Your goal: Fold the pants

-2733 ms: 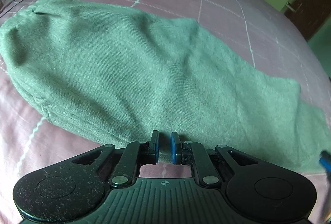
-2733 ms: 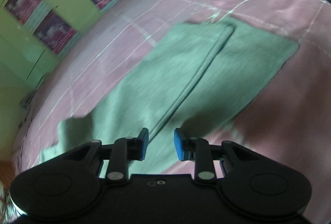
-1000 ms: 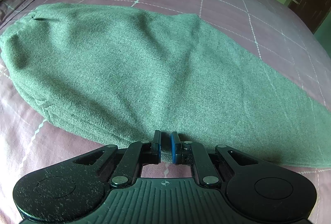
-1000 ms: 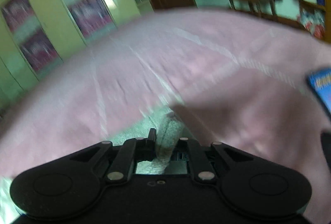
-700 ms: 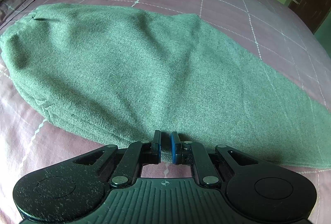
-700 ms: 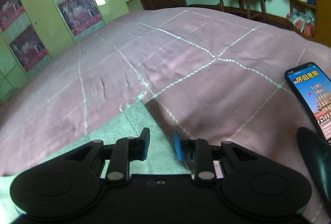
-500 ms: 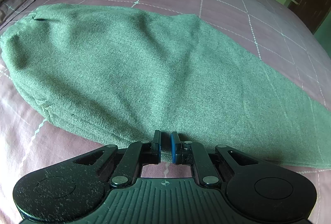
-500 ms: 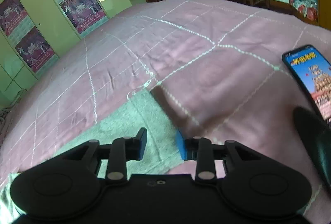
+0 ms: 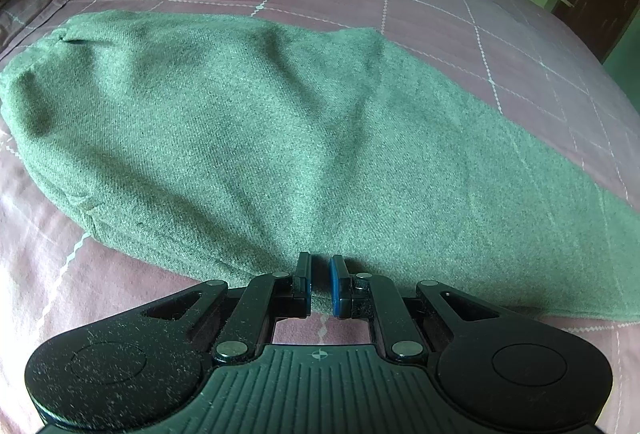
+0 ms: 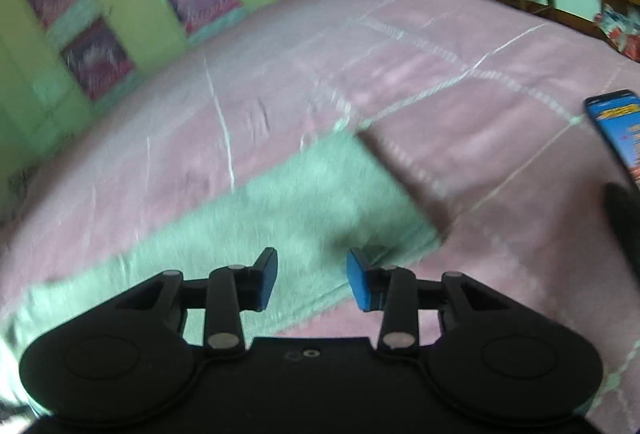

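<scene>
Both ends need care: left gripper (image 9: 320,284) pinches the pants (image 9: 260,137) at their near edge, while right gripper (image 10: 312,280), gaping empty, should take the cuff squarely.

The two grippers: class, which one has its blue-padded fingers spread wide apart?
The right gripper: its fingers stand wide apart above the end of the green pants. The left gripper has its fingers nearly together, pinching the pants' near edge.
</scene>
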